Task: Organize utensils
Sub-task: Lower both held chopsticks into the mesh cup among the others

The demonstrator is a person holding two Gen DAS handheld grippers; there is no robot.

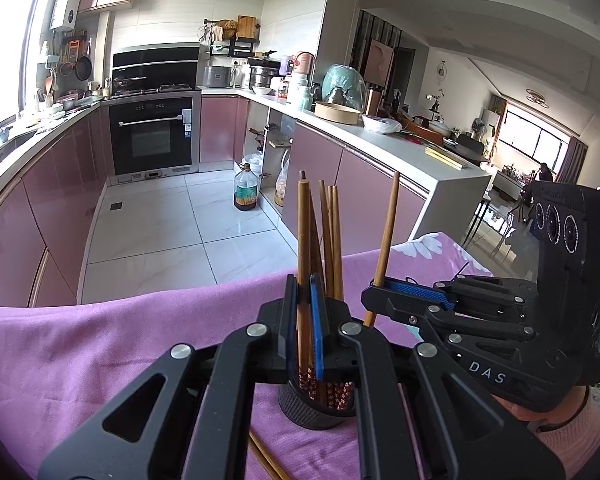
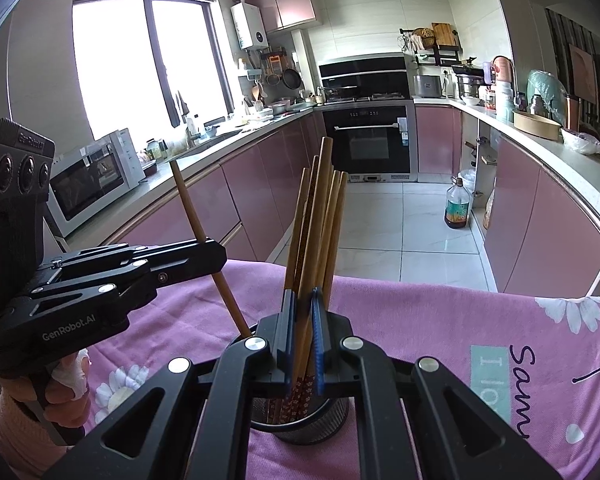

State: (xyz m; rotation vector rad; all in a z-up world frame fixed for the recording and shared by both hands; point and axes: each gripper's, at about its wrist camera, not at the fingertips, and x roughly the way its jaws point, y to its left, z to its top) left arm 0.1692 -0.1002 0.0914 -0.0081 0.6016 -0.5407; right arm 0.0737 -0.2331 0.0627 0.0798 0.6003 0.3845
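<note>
Pink-fronted kitchen cabinets and a built-in oven are seen beyond a table covered by a purple floral cloth. On the cloth a dark mesh utensil holder is stood upright, with a bundle of wooden chopsticks inside it. The left gripper is clamped on one chopstick above the holder. The right gripper is likewise closed on a chopstick over the holder. Two loose chopsticks are noted lying flat on the cloth beside the holder.
</note>
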